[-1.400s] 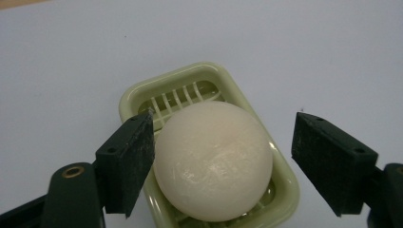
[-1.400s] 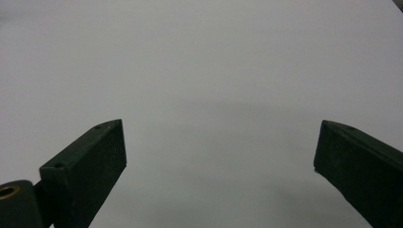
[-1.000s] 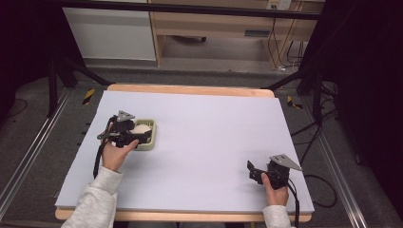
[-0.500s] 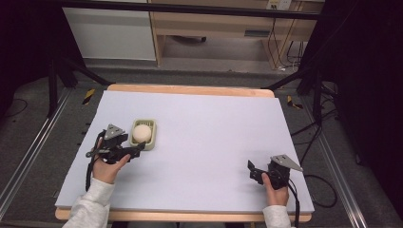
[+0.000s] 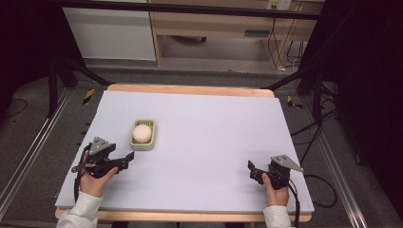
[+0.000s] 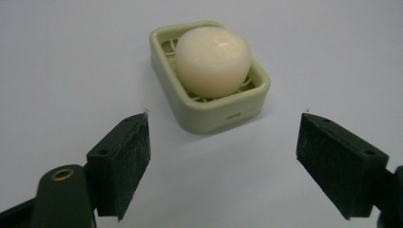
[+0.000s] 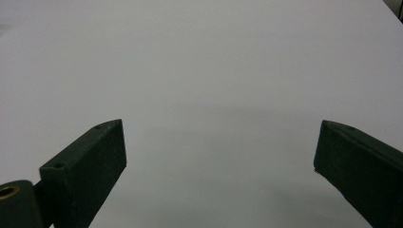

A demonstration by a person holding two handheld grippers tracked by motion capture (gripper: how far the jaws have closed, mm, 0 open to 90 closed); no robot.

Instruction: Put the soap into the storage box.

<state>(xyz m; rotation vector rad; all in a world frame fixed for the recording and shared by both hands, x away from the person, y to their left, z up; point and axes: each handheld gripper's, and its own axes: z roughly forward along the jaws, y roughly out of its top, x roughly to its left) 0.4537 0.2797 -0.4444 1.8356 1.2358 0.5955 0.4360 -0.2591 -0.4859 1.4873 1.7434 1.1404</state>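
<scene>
We are holding the left gripper [image 5: 127, 158] over the near left part of the table [image 5: 214, 142], with its jaws spread wide and nothing between them. In the left gripper view, the left gripper [image 6: 223, 156] is pointing at the soap dish [image 6: 209, 111], and both jaws are standing clear of the dish, one to each side and nearer the camera. The gripper is touching neither the dish nor its contents.

The soap dish [image 5: 143, 135] is sitting flat on the table, just beyond the left gripper and slightly to its right as the high view shows it. It is a pale green rectangular tray with rounded corners and a slotted floor. The soap [image 5: 141, 133] is resting inside it; in the left gripper view the soap [image 6: 212, 61] is showing as a smooth, cream-coloured, rounded bar that is rising above the rim of the dish and lying towards its far end.

We are holding the right gripper [image 5: 252, 172] at the near right part of the table, well apart from the dish. In the right gripper view, the right gripper [image 7: 218, 152] is likewise spread wide, with bare table surface between its jaws.

One hand is gripping each tool from the near edge, and a cable [image 5: 313, 190] is trailing from the right gripper off the right side of the table.
</scene>
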